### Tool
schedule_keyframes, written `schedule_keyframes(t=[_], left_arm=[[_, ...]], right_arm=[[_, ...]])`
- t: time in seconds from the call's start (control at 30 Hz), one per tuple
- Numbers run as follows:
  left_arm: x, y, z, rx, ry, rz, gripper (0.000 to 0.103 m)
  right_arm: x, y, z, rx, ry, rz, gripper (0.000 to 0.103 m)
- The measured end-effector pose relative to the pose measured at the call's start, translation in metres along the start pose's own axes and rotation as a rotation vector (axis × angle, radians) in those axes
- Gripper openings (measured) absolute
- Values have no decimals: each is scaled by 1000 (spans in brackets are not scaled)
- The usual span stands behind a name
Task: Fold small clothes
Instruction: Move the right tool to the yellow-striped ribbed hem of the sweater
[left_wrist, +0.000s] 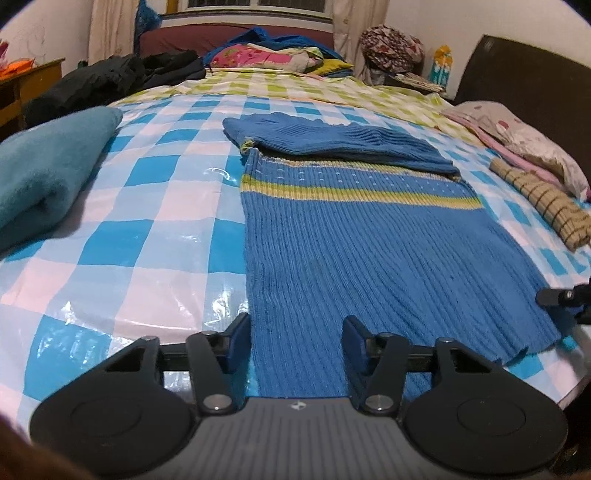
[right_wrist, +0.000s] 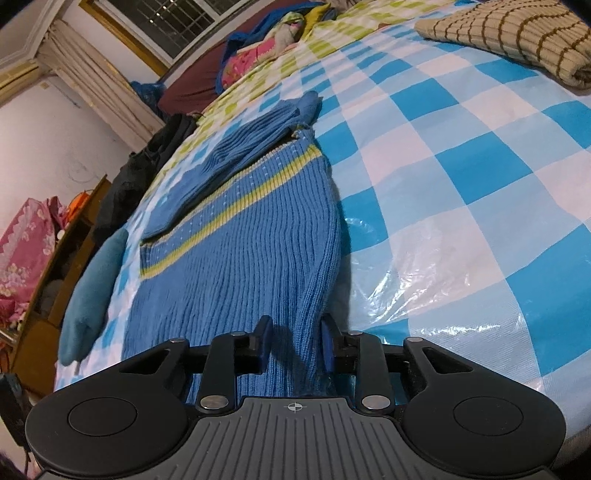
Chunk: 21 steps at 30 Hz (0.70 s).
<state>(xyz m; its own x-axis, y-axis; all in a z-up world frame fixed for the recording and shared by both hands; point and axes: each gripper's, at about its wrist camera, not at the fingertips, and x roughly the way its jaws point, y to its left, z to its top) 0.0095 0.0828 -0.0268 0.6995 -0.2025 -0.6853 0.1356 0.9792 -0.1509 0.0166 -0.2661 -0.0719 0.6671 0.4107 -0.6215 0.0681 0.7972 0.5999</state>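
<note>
Blue knit sweater (left_wrist: 388, 251) flat on bed (left_wrist: 155, 206), left gripper (left_wrist: 297, 343) wide open astride hem corner, right gripper (right_wrist: 297, 345) half-closed around opposite edge, grip uncertain; uneven lift risks skewing fold.

A blue-and-white checked plastic sheet (left_wrist: 155, 206) covers the bed. A rolled teal towel (left_wrist: 44, 173) lies at its left, a beige striped cloth (left_wrist: 543, 206) at right, floral bedding (left_wrist: 273, 55) beyond.
</note>
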Motion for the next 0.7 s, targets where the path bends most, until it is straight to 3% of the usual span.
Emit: schedule_keyframes(t=[0.4,0.7], left_arm=[[3,-3,2,14,9,3,56],[2,10,4,-83,19,-76,38]], right_arm=[[5,-3,3,16,18,35,28],[10,2,4,11,34,32,27]])
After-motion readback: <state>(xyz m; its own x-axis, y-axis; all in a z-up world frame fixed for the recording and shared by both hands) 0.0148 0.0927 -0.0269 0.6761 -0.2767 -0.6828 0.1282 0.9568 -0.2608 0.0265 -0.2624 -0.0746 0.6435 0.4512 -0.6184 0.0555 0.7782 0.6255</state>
